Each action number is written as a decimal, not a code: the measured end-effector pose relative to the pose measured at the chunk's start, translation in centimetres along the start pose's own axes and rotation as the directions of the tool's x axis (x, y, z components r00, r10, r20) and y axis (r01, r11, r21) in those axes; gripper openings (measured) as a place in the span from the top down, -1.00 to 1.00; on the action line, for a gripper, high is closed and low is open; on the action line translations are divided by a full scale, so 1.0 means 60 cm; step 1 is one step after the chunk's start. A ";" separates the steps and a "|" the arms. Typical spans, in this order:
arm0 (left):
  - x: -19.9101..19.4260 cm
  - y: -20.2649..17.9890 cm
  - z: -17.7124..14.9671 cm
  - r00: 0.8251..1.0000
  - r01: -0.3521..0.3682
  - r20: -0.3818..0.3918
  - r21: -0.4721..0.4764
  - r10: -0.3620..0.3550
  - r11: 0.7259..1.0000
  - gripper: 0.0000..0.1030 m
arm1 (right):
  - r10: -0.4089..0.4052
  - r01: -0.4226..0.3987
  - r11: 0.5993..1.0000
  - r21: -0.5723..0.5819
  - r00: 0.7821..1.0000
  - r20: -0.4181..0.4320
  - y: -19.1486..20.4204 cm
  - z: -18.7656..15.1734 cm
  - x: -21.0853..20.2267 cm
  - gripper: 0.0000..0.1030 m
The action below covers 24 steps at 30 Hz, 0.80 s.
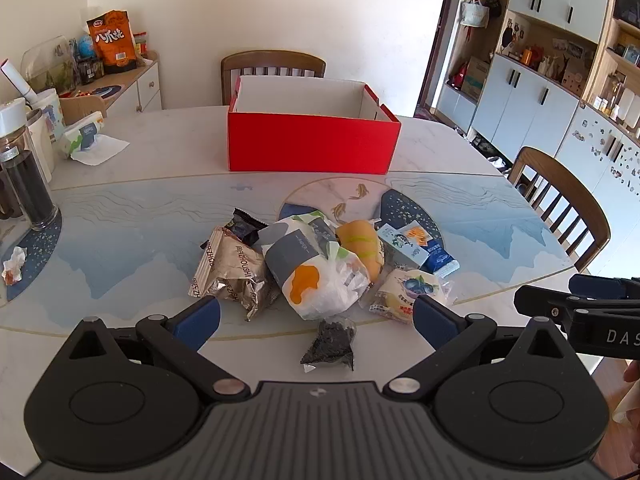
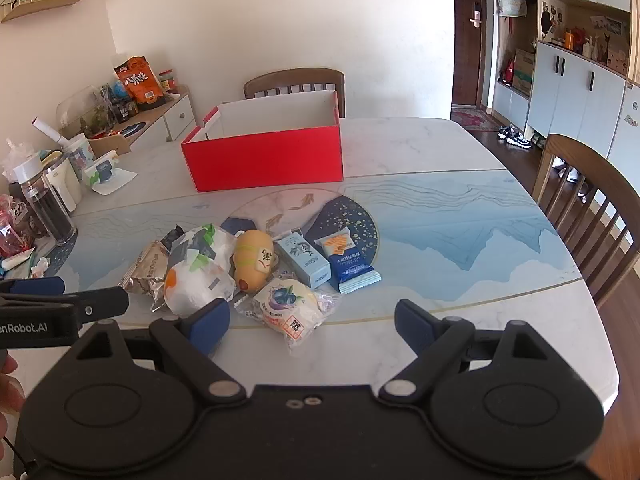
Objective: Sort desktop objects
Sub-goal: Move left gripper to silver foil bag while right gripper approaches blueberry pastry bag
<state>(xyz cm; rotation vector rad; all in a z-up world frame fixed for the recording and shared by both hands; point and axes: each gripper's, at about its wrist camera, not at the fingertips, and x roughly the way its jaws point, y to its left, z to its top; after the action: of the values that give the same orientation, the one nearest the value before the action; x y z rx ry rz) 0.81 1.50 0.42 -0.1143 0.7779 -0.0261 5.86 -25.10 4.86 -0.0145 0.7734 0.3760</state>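
Nearest the lens, the left gripper fills the bottom of its frame with matte black plastic arms and a ribbed grey housing; its blue-padded jaws stand wide apart with nothing clamped, hanging above a small dark triangular packet in clear wrap that lies alone in the lower centre. In the other view the right gripper is likewise spread wide and empty, its left pad over the edge of the pile and its right pad over bare tabletop. Just beyond, in mid-frame, the snack pile rests in a loose heap on the glossy marble-look table with its blue mountain-print mat: a crinkled silver foil bag, a puffy white plastic bag with grey and orange patches, a smooth yellow bun in clear film, a round blueberry-print pastry, a pale blue carton and a flat dark blue sachet with crimped ends. These lie touching or just beside one another. Farther back, upper centre, stands the red cardboard box, rectangular, open-topped, white inside, well apart from the pile. A wooden slat-back chair sits behind it, and at the upper left a side cabinet carries an orange snack bag; a dark-filled glass bottle stands at the left edge.
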 end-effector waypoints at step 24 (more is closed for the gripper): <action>0.035 0.039 0.021 0.999 0.046 -0.011 0.002 -0.046 0.999 -1.00 | 0.010 -0.010 1.000 0.018 1.000 0.016 0.022 0.016 0.036 -0.74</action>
<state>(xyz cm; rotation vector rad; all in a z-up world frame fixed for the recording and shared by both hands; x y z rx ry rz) 3.16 3.81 -0.40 -0.1301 0.7865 -0.0713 7.47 -22.99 4.26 0.0097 0.7610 0.3780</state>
